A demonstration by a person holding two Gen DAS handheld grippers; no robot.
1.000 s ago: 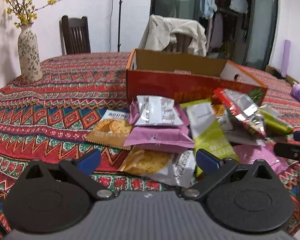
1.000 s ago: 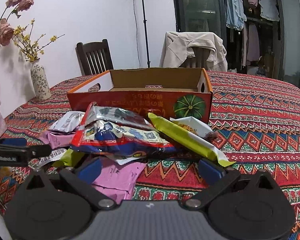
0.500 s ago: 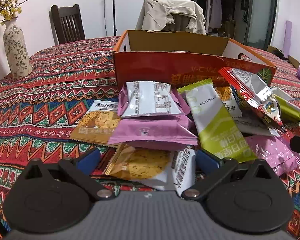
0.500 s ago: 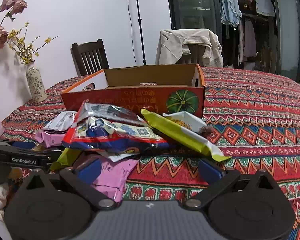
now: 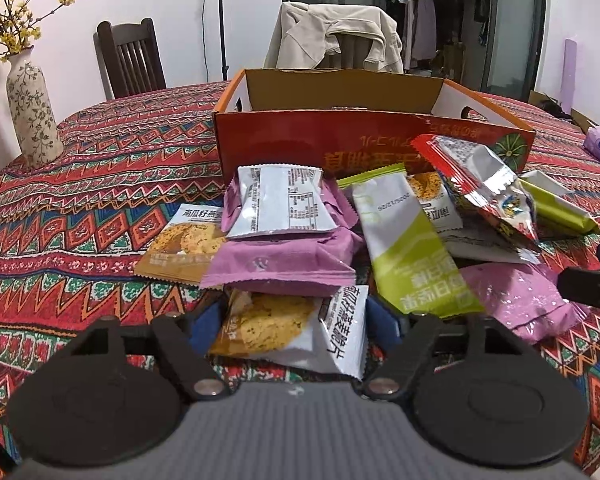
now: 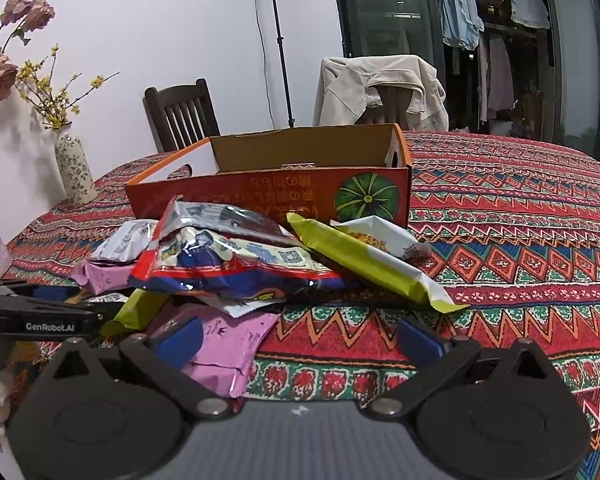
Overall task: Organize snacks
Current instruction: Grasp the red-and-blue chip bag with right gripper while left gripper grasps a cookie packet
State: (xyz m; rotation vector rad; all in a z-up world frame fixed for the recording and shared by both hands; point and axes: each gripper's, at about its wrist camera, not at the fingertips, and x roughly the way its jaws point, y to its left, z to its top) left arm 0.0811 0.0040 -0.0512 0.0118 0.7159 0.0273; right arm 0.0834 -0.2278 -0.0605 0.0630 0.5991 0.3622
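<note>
One cookie packet (image 5: pixel 288 328) sits between left claw (image 5: pixel 290 324) pads, jaws just closing, contact unclear; right claw (image 6: pixel 300 338) wide, empty; next: firm grip, lift into box (image 5: pixel 340 144)

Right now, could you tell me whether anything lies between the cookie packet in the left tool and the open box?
Yes. A purple packet overlaps the cookie packet's far end, and a white-labelled packet lies between it and the box.

Snack packets (image 5: pixel 284 248) – purple, green, cookie-printed, red-edged foil – lie heaped, overlapping, just before the open orange box (image 5: pixel 340 144).
</note>
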